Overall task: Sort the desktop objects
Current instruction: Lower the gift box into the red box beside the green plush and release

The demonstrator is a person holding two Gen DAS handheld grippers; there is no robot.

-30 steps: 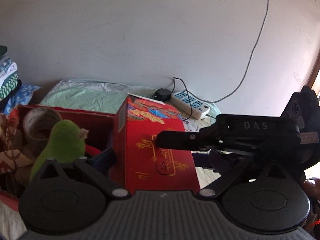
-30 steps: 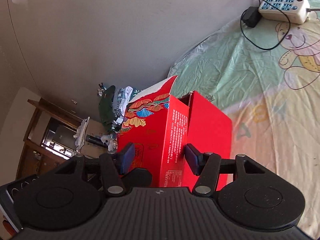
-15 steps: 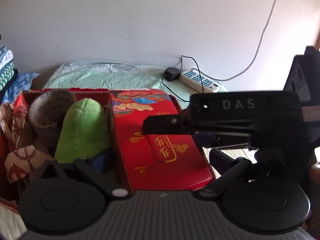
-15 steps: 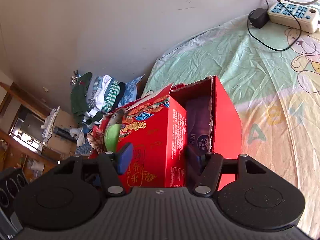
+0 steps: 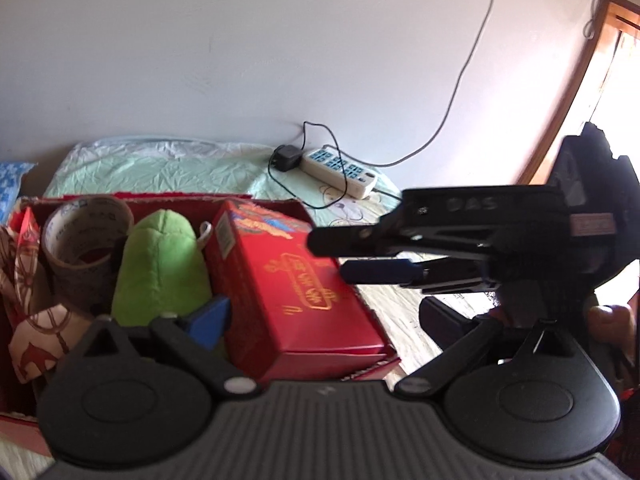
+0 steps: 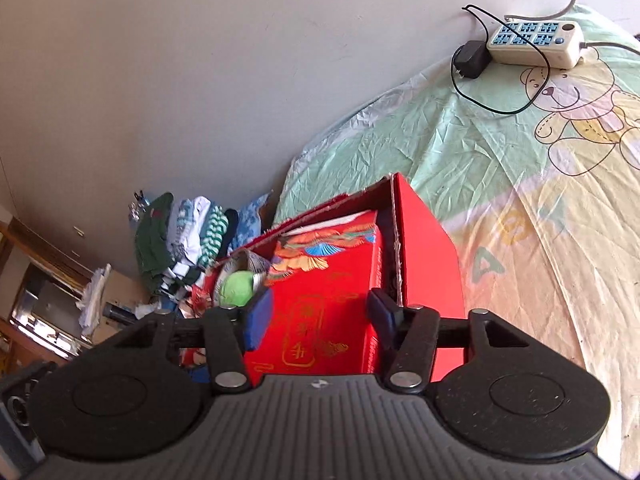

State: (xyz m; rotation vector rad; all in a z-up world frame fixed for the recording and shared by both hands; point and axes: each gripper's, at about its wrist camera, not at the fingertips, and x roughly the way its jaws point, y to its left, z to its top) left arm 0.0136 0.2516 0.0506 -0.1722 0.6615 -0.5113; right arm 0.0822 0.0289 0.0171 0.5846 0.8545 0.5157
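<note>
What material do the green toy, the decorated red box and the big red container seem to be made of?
Green toy: likely plush fabric; fuzzy, matte, softly rounded.
Decorated red box: probably coated cardboard; smooth, slightly glossy faces with gold and coloured print, crisp folded edges.
Big red container: apparently corrugated cardboard; its rough, raw top edge shows a pale core under red facing.

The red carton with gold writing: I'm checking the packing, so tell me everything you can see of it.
The red carton is a glossy cardboard box with gold characters in a gold frame on its broad face and colourful fans near its far end. It lies flat at the right side of the open red box, broad face up. A green plush lies against its left side. The right gripper straddles its near end, jaws closing; whether the pads press on it cannot be told.
</note>
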